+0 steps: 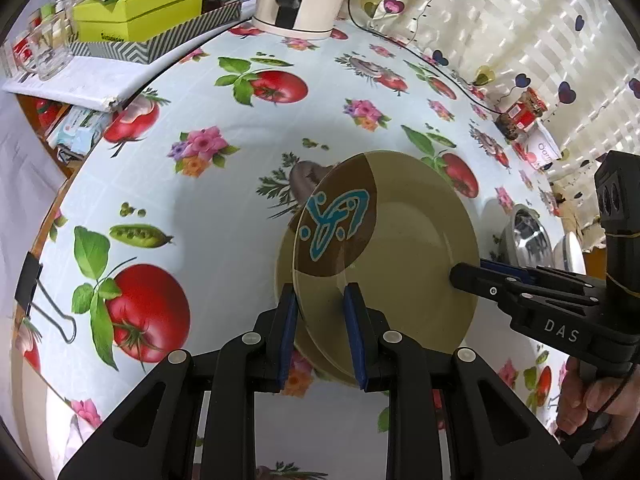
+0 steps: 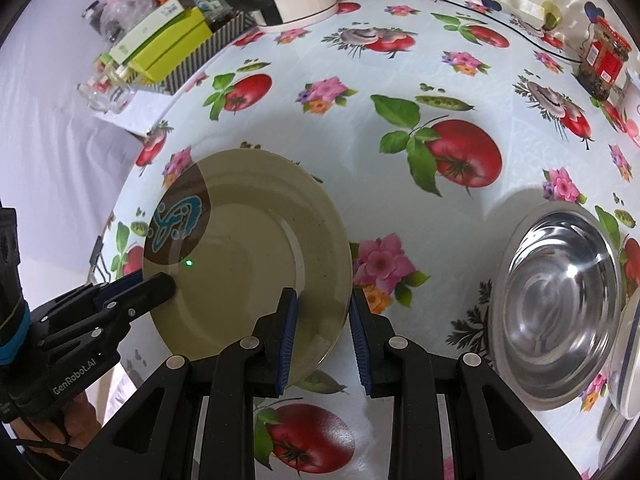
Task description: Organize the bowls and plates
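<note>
both tools, left tool (image 1: 322, 334) and right tool (image 2: 323, 342), pinch the olive plate's (image 2: 256, 248) rim.

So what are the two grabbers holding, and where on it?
Both hold the tan plate by its rim: the left gripper pinches the edge on one side, the right gripper the opposite edge.

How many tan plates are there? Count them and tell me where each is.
2. The top plate is gripped at its rim by the left gripper and right gripper. A second plate lies right under it, only its rim showing; more may be hidden.
</note>
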Demonstrator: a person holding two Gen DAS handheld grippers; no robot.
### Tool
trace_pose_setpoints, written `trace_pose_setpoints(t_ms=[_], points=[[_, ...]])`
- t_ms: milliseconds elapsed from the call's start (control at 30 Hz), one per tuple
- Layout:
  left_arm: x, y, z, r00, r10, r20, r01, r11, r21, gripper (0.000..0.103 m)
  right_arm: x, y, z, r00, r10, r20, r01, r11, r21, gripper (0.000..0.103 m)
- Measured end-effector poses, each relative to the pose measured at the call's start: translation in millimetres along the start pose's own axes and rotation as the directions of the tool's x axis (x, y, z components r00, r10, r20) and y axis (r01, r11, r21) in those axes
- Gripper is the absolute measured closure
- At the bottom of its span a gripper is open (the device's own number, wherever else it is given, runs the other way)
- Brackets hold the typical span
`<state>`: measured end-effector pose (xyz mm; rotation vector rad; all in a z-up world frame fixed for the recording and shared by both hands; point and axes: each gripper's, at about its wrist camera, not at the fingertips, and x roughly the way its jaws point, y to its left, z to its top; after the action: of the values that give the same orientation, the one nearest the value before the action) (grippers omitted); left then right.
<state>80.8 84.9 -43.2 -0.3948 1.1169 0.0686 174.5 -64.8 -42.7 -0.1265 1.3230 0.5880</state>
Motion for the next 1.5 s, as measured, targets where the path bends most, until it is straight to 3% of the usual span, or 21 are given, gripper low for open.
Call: trace_pose_setpoints(t_ms=[733,1067,1233,1500], points=[[0,-2,-9,0.996,0.077,0.049,-0.078,0.997,0.017,0.077,11,10,-8,0.998,-0.055,0.015,0.056,0.997,-0.057,0.075],[3,7,-10,0.995,0.061,0.074,-0.061,0.998,0.002,0.077,1,13,-12,0.994,-0.07,0.083,0.075,0.995,-0.059,0.075],[4,5,-12,0.995,0.053,0.084,-0.055,0.998,0.019,0.077,0,16,-15,0.99,-0.093,0.108,0.101,0.993,-0.066,0.083],[5,5,-12,0.996,0.038,0.084,-0.039,0.999,0.007,0.077,-4,15,-16,0.987,-0.092,0.131,0.1,0.993,-0.054,0.083]])
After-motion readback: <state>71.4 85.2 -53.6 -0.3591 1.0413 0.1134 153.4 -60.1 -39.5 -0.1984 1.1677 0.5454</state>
